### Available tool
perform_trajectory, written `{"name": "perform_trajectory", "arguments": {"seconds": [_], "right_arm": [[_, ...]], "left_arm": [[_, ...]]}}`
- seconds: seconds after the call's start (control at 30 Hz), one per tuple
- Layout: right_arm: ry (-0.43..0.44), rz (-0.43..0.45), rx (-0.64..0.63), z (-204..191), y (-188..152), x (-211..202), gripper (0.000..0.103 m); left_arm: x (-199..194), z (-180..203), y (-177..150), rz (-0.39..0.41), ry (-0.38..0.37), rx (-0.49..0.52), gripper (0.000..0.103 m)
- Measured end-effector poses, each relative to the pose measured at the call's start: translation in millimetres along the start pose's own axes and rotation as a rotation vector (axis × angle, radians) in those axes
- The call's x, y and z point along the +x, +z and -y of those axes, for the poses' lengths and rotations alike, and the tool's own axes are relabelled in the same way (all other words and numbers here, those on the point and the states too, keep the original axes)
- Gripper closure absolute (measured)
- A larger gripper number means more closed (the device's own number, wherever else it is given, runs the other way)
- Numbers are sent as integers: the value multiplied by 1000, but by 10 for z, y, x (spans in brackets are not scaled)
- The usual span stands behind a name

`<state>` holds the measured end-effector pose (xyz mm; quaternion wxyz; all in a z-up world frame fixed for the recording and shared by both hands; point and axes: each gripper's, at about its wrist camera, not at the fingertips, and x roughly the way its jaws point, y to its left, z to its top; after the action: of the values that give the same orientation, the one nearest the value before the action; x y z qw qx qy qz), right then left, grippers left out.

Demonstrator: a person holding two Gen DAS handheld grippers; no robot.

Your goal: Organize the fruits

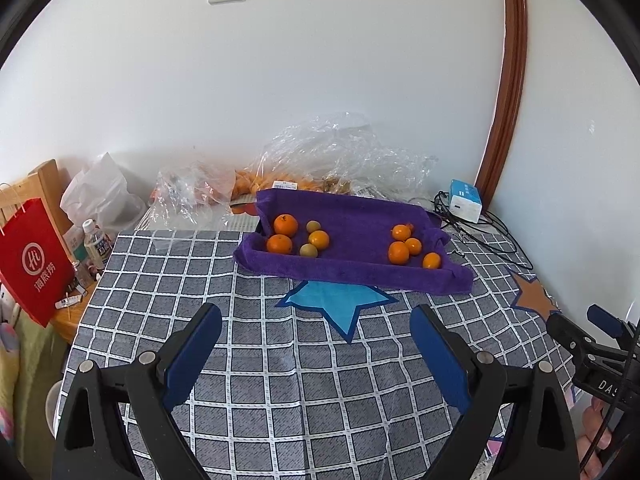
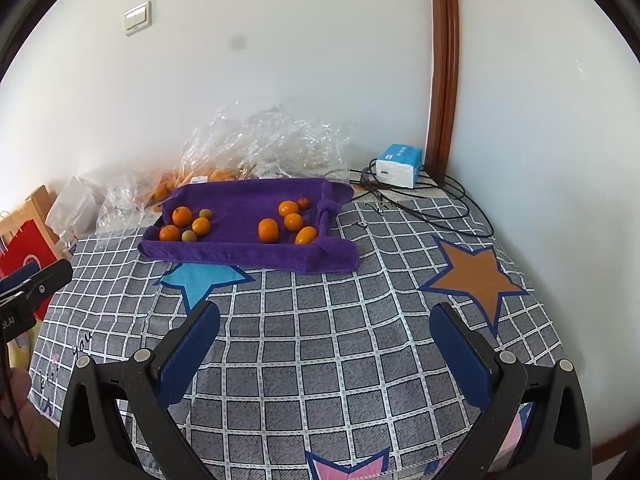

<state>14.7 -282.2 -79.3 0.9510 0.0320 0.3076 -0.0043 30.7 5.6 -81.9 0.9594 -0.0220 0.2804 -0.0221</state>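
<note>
Both the left gripper (image 1: 316, 322) and right gripper (image 2: 324, 320) hover wide apart and empty, well short of the folded purple towel tray (image 1: 352, 276) ahead, where round orange citrus fruits (image 1: 280, 244) sit grouped for sorting.

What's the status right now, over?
Left gripper open, right gripper open, both empty. Fruits on purple towel, untouched. Path over table clear.

- Left gripper (image 1: 316, 320): spread wide, blue pads (image 1: 192, 354) well apart, nothing held, aimed forward and hovering low.
- Right gripper (image 2: 325, 318): likewise spread wide, blue pads (image 2: 188, 354) empty, hovering level beside the left one.
- Bare fingers (image 1: 596, 424) glimpsed at the right gripper's handle.
</note>
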Motion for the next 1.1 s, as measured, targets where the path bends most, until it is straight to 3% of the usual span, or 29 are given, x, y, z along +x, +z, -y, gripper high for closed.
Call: {"name": "perform_trajectory", "arguments": {"seconds": [1.1], "right_arm": [[-5,19,-9,-29,7,-61,0]], "left_arm": [[-29,15,3,1,4,3,8]]}}
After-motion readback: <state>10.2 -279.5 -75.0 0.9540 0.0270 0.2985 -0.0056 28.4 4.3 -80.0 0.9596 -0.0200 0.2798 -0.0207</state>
